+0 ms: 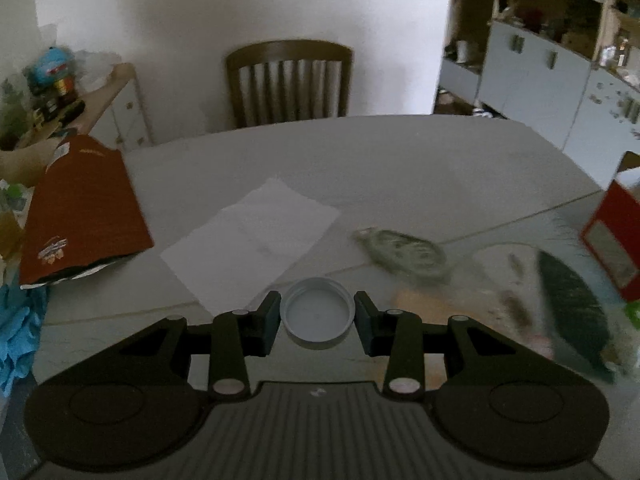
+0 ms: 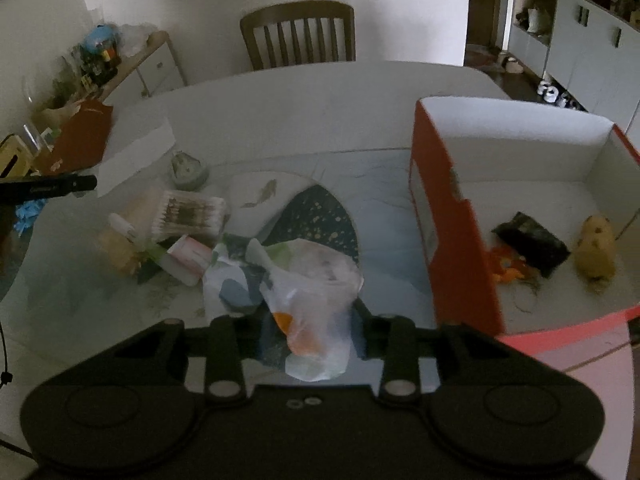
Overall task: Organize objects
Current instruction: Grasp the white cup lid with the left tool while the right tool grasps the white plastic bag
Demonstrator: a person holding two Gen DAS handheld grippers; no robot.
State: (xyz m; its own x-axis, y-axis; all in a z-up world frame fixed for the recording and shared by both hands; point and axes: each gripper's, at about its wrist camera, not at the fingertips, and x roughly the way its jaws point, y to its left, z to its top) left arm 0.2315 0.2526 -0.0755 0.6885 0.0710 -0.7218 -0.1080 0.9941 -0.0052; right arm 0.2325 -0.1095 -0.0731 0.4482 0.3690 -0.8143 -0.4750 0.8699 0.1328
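Careful: your left gripper [image 1: 317, 316] pinches a grey lid [image 1: 318, 312] by its rim, your right gripper [image 2: 306, 332] a thin plastic bag [image 2: 316, 300]; either may slip before the red box [image 2: 460, 240] at two o'clock.

Your way across the far half of the table [image 2: 320, 92] is bare. Nearer, the cotton swab pack [image 2: 188, 216] and tubes [image 2: 188, 258] crowd the left; the open-topped box [image 2: 452, 216] walls the right.
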